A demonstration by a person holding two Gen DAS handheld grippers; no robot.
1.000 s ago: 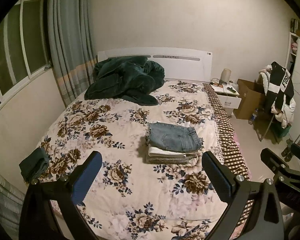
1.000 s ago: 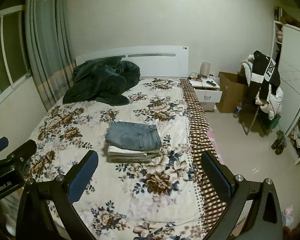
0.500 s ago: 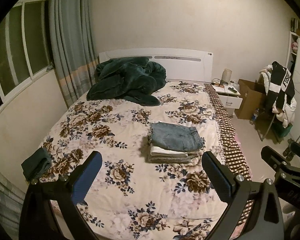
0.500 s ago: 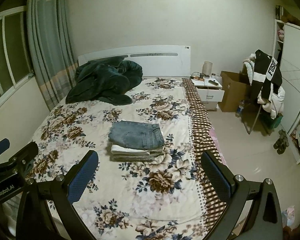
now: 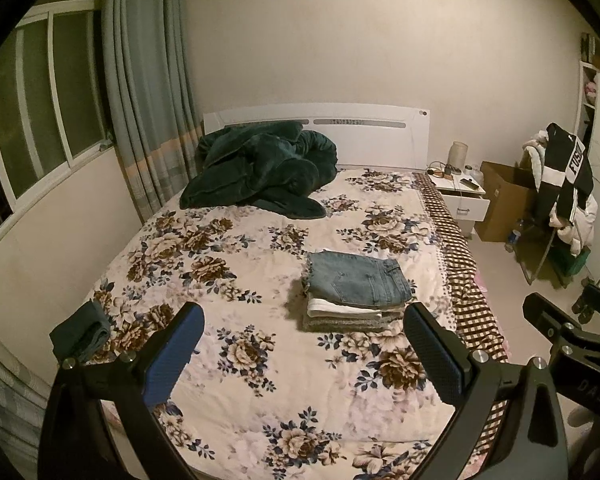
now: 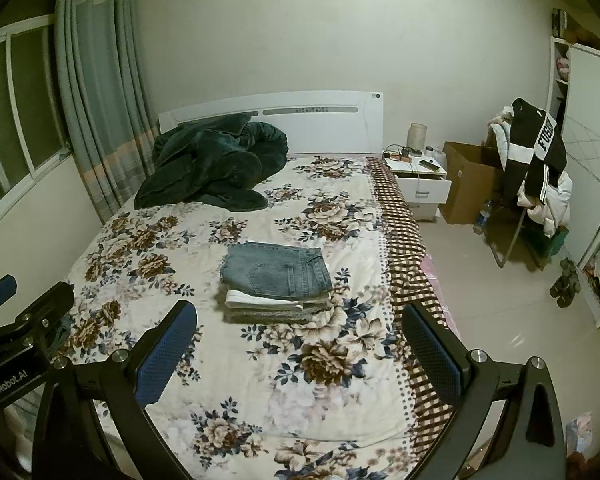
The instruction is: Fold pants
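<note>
Low in the frame: left hand-held gripper (image 5: 300, 354), jaws wide apart, nothing between them. Same for right hand-held gripper (image 6: 298, 350), jaws wide apart, holding nothing. Just past them, mid frame: folded jeans (image 5: 358, 278) on top of a small stack (image 5: 348, 314), resting on the flowery bed (image 5: 228, 280). Lower left: small dark cloth (image 5: 80, 330) at bed edge. Farther, upper middle: dark green blanket (image 5: 260, 172) heaped by white headboard (image 5: 380, 136). Right: nightstand (image 5: 462, 194), box (image 5: 502, 204).

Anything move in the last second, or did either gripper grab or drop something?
Nothing was grabbed or let go. Both views slid slightly, so the grippers drifted a little. The left gripper and right gripper stay open and empty above the bed. The folded jeans still top the stack; the dark green blanket is unmoved.
</note>
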